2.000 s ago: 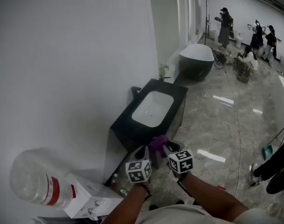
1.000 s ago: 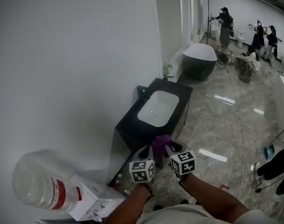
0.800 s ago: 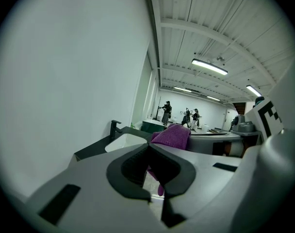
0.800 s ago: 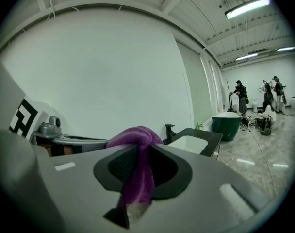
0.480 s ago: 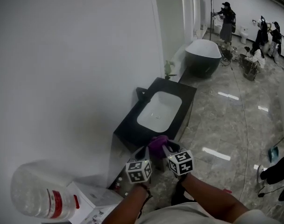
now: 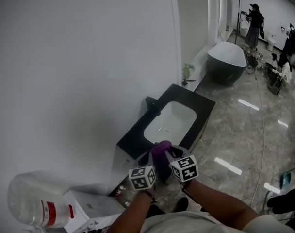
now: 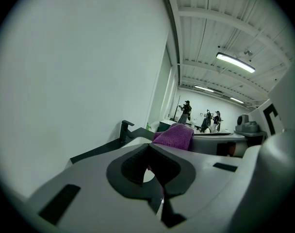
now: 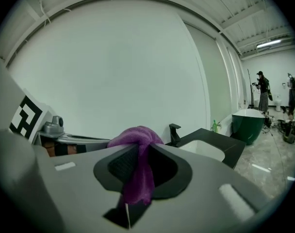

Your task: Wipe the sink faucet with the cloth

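Right hand-held gripper (image 6: 168, 153) with cloth (image 6: 160, 148) nearer sink (image 6: 171, 122)

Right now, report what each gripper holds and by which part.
The right gripper is shut on the purple cloth, pinching a bunched fold. A wad sticks out past the jaw tips and a tail trails back between them. The left gripper is shut, apparently empty.

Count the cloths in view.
1. The purple cloth is clamped in the right hand-held gripper, held up on the near side of the black sink counter. Others may be hidden out of view.
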`<state>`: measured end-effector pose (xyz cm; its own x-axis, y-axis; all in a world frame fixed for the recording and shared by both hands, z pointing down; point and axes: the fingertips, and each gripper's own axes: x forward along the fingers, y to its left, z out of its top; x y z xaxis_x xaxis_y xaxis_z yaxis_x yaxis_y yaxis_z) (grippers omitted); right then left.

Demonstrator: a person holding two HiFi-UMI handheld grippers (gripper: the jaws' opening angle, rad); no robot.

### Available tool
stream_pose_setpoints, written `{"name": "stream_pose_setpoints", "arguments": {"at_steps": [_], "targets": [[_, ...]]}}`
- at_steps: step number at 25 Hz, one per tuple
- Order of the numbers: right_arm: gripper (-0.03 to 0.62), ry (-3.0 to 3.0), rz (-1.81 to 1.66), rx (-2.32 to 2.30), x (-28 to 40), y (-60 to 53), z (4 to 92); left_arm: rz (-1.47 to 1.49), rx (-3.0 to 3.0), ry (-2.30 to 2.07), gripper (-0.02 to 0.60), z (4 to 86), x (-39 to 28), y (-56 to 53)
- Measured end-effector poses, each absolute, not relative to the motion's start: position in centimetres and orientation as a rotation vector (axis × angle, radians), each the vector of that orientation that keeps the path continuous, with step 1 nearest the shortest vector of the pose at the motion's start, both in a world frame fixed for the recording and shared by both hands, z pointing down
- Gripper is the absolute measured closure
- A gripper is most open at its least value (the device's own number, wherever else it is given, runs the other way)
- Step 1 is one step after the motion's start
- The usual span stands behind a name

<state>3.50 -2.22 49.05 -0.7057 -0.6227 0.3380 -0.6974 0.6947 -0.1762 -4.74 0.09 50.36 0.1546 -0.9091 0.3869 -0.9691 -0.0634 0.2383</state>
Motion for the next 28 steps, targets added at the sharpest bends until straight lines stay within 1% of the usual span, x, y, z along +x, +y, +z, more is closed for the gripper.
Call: {"name": "stream_pose_setpoints", "arguments": {"at_steps": [8,17,28], "targets": [[0.523,-2.644,0.422,0.996,-0.7,-10.0,50.1,0.187,1.990,-1.780,0.577,51.5,-7.5,-7.9],[0.523,-2.577,0.434,1.091,-7.2,-20.0,51.2,0.230,2.048,-1.676,0.577,53.1,-13.3,-18.0],[0.523,-2.462,0.516,1.148,-12.7,-32.8,59.0,0.299,2.027,-1.598,0.577,59.3,-16.6,-25.9]]}}
